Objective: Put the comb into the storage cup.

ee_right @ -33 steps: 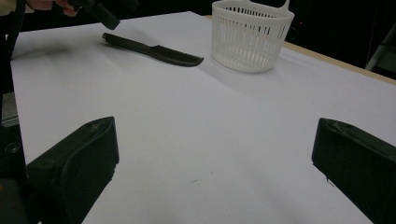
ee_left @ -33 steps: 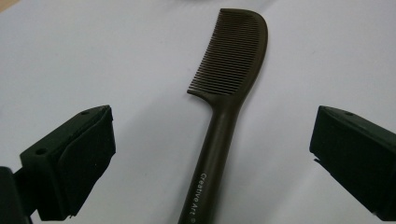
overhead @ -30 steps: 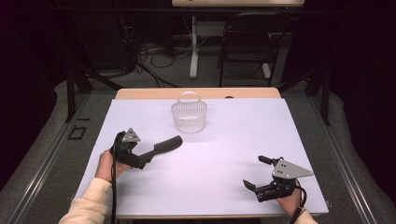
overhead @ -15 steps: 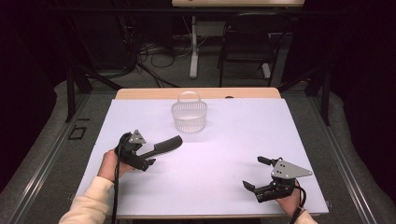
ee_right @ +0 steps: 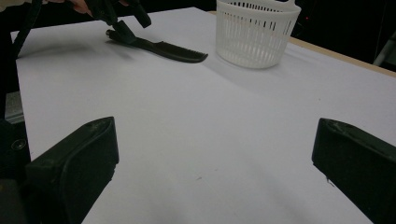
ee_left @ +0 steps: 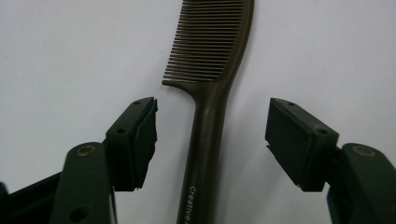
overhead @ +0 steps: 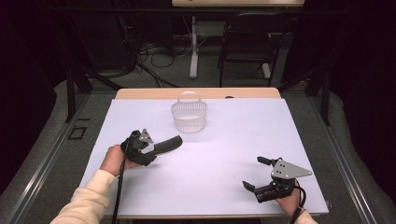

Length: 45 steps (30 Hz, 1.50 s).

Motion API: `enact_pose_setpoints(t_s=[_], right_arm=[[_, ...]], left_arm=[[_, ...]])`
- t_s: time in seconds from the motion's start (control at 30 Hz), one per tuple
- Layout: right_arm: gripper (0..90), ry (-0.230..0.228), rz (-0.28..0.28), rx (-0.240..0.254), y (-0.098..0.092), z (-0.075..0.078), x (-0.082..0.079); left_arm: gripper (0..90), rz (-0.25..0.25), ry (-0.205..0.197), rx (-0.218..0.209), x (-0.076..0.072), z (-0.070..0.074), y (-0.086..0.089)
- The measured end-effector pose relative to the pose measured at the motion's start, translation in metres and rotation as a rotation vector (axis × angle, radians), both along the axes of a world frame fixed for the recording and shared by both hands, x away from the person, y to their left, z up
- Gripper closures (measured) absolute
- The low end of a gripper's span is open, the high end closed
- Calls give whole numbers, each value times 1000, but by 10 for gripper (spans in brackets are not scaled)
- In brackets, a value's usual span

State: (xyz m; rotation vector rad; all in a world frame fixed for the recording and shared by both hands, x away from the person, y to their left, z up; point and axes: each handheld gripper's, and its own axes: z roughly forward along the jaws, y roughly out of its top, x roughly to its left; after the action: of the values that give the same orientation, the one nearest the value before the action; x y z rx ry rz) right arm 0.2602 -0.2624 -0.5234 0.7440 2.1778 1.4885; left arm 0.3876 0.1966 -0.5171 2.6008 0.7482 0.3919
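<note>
A dark brown comb [overhead: 169,143] lies flat on the white table, teeth toward the basket. In the left gripper view its handle [ee_left: 208,140] runs up between my two pads with a gap on each side. My left gripper [overhead: 150,150] stands over that handle; its jaws have just been closing and the pads [ee_left: 140,135] do not touch the comb. My right gripper [overhead: 252,172] rests near the table's front right, open, with bare table between its jaws [ee_right: 215,158]. From there the comb [ee_right: 163,49] shows far off.
A white plastic basket [overhead: 189,114] with a handle stands at the middle back of the table, just beyond the comb's tip; it shows too in the right gripper view [ee_right: 254,32]. The wooden table edge [overhead: 140,93] runs behind it.
My left gripper has shifted slightly right, along the comb's handle. The comb, the basket and the right gripper have not moved.
</note>
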Motion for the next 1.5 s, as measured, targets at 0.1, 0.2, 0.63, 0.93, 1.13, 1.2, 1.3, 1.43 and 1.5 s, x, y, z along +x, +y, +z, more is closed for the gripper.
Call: enact_pose_setpoints(t_s=[0.1, 0.2, 0.63, 0.93, 1.13, 1.2, 1.3, 1.43, 1.5], right_arm=[[2, -4, -1, 0, 0, 0, 0], [2, -4, -1, 0, 0, 0, 0], [2, -4, -1, -2, 0, 0, 0], [2, -3, -1, -5, -1, 0, 0], [2, 0, 1, -4, -1, 0, 0], [2, 0, 2, -5, 0, 0, 0], [2, 0, 1, -7, 0, 0, 0], [2, 0, 1, -8, 0, 0, 0], [2, -2, 0, -6, 0, 0, 0]], left_arm=[[437, -19, 35, 35, 4, 2, -2], [494, -30, 70, 55, 9, 3, -3], [625, -58, 152, 101, 22, -5, -5], [671, -90, 180, 130, 27, -11, -8], [707, -106, 179, 124, 29, -11, -7], [710, -114, 182, 126, 29, -11, -7], [713, -117, 183, 129, 29, -10, -7], [716, -108, 170, 123, 28, -9, -6], [717, -106, 170, 111, 27, -7, -5]])
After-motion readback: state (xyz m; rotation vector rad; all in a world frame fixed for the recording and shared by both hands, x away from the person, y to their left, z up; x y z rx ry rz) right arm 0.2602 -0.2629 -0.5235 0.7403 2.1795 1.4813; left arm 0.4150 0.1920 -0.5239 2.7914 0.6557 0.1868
